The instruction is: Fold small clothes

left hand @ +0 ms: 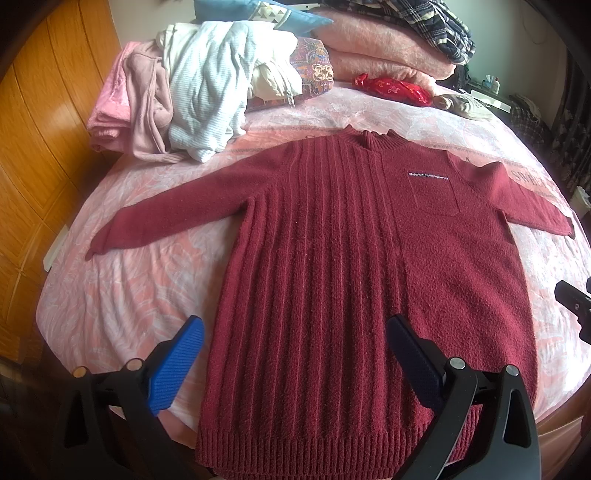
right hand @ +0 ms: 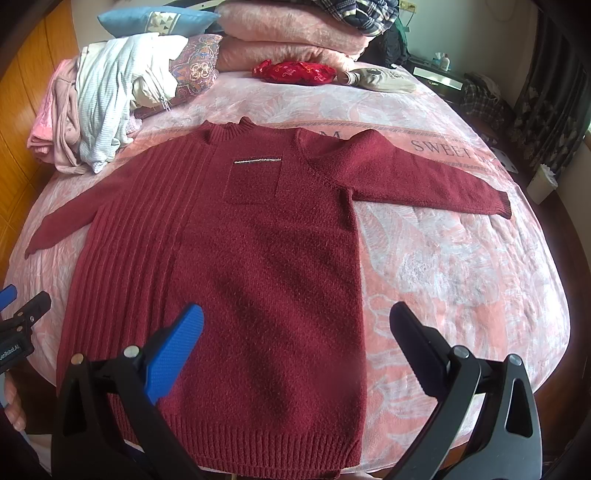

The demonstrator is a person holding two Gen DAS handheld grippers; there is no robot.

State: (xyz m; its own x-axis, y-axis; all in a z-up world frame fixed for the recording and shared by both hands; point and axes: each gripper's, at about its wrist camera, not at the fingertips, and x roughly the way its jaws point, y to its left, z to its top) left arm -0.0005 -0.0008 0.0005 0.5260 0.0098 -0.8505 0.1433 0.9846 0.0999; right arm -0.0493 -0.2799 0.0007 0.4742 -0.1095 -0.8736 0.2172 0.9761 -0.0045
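Note:
A dark red knit sweater (left hand: 332,258) lies flat, front up, on the pink bed, sleeves spread to both sides, hem nearest me. It also shows in the right wrist view (right hand: 240,251). It has ribbed stripes on one half and a chest pocket (right hand: 255,181) with a sparkly trim. My left gripper (left hand: 295,332) is open and empty, hovering above the sweater's lower left part. My right gripper (right hand: 295,321) is open and empty above the sweater's lower right part and right side edge. Each gripper shows at the edge of the other's view.
The pink patterned bedspread (right hand: 443,277) covers the bed. A pile of pale clothes (left hand: 192,92) lies at the far left. Pink folded blankets (left hand: 380,48), a blue pillow (right hand: 155,20), a red cloth bundle (right hand: 295,72) and a beige item (right hand: 384,79) lie at the far end. A wooden wardrobe (left hand: 37,147) stands left.

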